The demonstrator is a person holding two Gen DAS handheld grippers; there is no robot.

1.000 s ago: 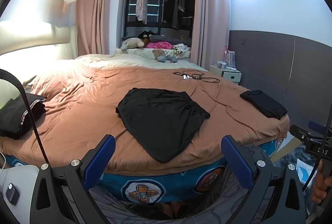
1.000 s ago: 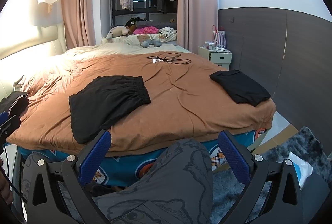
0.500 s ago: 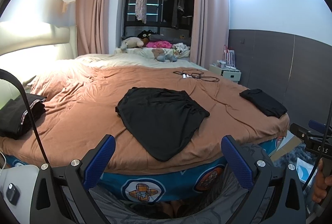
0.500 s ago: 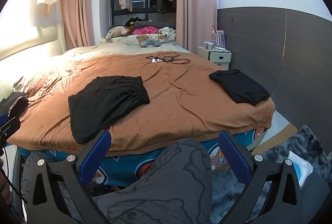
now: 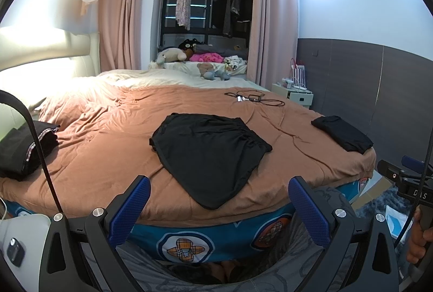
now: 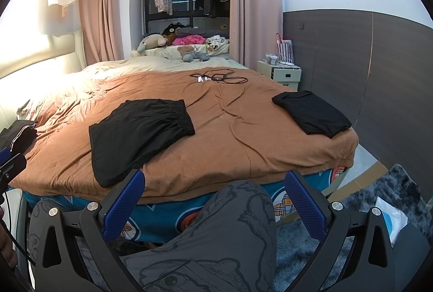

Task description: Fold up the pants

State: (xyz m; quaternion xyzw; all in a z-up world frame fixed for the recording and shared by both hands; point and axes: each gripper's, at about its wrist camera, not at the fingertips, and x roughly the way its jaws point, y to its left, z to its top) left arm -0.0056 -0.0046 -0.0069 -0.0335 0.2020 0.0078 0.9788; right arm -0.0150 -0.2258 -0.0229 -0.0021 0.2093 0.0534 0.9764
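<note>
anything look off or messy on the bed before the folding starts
Nothing is damaged or spilled. The black shorts lie askew, angled across the brown blanket, bottom corner near the bed's edge. A loose tangle of cables sits further back. The folded black garment at the right corner looks tidy.

The black pants are a thin matt cloth with a gathered elastic waistband, lying on a soft, slightly wrinkled brown blanket. Both grippers have matt black plastic frames, silver metal screws and textured blue rubbery pads. The rug looks shaggy.
</note>
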